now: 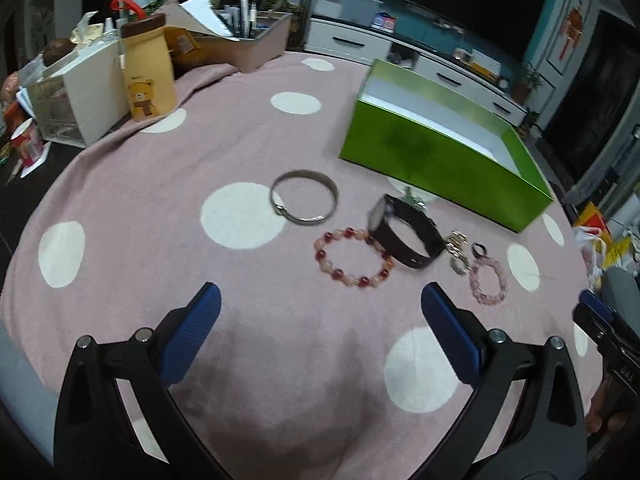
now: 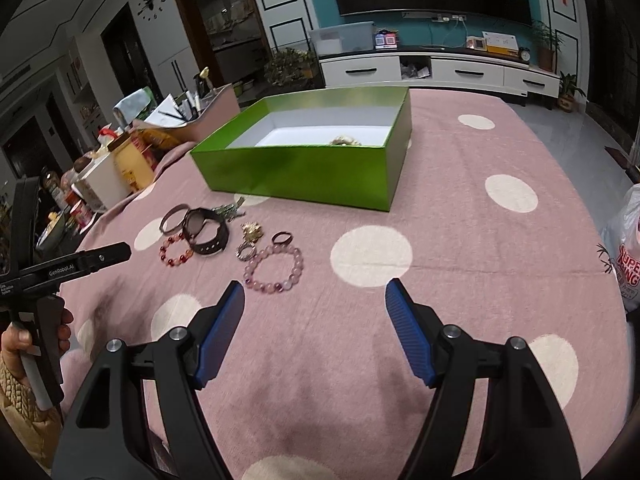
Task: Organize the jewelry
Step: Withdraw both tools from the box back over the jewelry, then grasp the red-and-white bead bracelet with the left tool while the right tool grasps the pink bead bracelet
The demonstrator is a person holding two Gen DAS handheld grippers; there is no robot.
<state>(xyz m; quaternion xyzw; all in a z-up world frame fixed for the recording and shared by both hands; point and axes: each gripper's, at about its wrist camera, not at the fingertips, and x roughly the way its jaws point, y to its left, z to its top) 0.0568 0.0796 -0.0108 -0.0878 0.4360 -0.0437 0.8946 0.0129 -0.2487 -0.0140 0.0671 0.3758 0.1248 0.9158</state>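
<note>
Jewelry lies on a pink dotted cloth (image 1: 168,208) before a green box (image 1: 436,160) (image 2: 304,172). In the left wrist view I see a silver bangle (image 1: 304,198), a red bead bracelet (image 1: 354,258), a dark watch (image 1: 404,236) and a pale pink bead bracelet (image 1: 486,284). My left gripper (image 1: 320,300) hangs open and empty just short of the red bracelet. My right gripper (image 2: 314,292) is open and empty, near the pink bead bracelet (image 2: 274,268). A small ring (image 2: 281,238) and gold pieces (image 2: 252,232) lie beside the bracelet. Something pale gold lies inside the box (image 2: 345,141).
Clutter lines the far left table edge: a yellow bear pouch (image 1: 148,80), a white drawer unit (image 1: 76,100), a tray of pens (image 1: 248,36). A white plastic bag (image 2: 624,248) sits at the right edge. A hand (image 2: 24,344) holds the left gripper's handle.
</note>
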